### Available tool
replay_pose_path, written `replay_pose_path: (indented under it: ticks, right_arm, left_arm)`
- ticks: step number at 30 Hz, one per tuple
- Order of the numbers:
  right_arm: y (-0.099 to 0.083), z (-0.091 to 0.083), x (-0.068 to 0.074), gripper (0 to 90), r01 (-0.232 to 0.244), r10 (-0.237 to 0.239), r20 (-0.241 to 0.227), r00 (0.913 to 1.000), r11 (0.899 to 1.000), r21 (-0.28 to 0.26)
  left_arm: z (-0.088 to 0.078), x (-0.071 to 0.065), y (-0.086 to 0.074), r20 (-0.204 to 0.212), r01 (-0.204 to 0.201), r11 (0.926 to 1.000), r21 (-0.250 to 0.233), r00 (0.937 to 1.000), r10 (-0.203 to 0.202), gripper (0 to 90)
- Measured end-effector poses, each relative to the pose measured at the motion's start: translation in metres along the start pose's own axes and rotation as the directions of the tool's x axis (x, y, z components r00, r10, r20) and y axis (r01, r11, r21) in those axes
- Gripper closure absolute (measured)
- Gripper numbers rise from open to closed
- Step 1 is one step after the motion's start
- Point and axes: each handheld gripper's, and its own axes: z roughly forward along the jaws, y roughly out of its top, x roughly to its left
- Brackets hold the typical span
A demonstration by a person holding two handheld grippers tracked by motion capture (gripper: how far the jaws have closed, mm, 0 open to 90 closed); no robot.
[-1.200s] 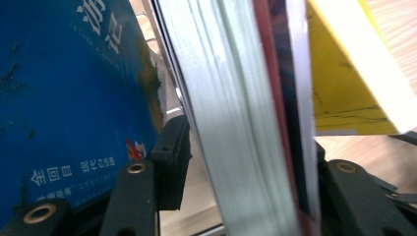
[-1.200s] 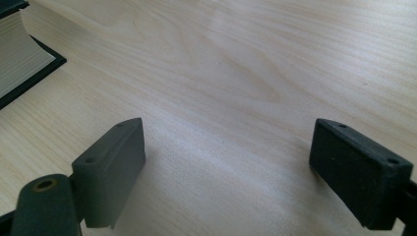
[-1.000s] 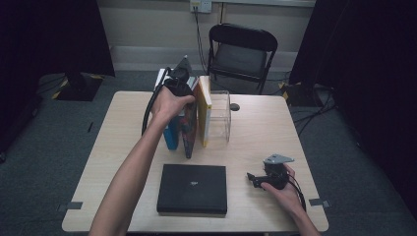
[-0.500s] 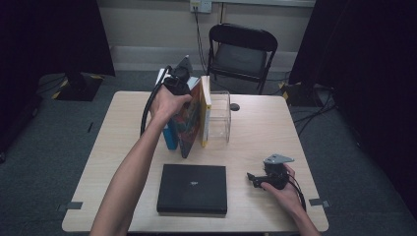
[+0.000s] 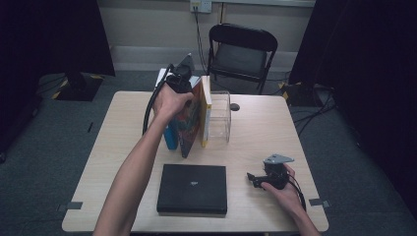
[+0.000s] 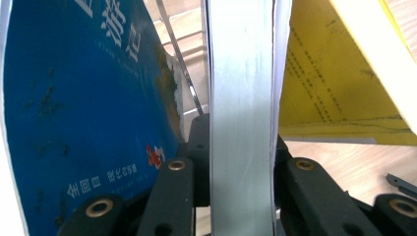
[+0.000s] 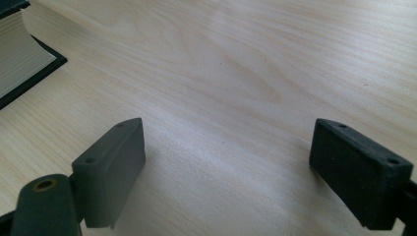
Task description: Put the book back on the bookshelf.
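A row of books stands upright at the back of the table: a blue one, a colourful-covered one and a yellow one. My left gripper comes down on the row from above and is shut on the top edge of the colourful book, which leans left. In the left gripper view that book's pale edge fills the gap of the left gripper, with the blue cover on one side and the yellow book on the other. My right gripper rests open on the table, holding nothing.
A clear plastic holder stands against the yellow book's right side. A black book lies flat near the front edge, left of the right gripper. A folding chair stands behind the table.
The left hand has tipped the colourful book leftward, away from the yellow one, so its cover now shows. The right hand has stayed put.
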Motion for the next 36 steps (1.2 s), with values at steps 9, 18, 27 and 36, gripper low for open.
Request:
replay_pose_path:
  ticks: [9,18,27,36]
  right_arm:
    - [0.000,0.000,0.000,13.5,0.000,0.000,0.000,1.0000,1.000,0.000]
    - [0.000,0.000,0.000,13.5,0.004,-0.004,-0.004,1.0000,1.000,0.000]
    - [0.000,0.000,0.001,13.5,0.005,-0.005,-0.008,1.0000,1.000,-0.001]
    - [0.000,0.000,0.001,13.5,0.005,-0.005,-0.008,1.0000,1.000,-0.001]
  left_arm:
    - [0.002,0.005,0.012,0.008,0.023,0.9997,-0.010,0.9997,-0.023,74.1]
    - [0.002,0.007,0.025,0.001,0.038,0.9979,-0.053,0.9993,-0.038,74.0]
    - [0.013,0.011,0.025,0.012,0.059,0.9960,-0.066,0.9982,-0.059,73.4]
    - [0.007,0.012,0.019,0.024,0.048,0.9898,-0.134,0.9987,-0.046,61.7]
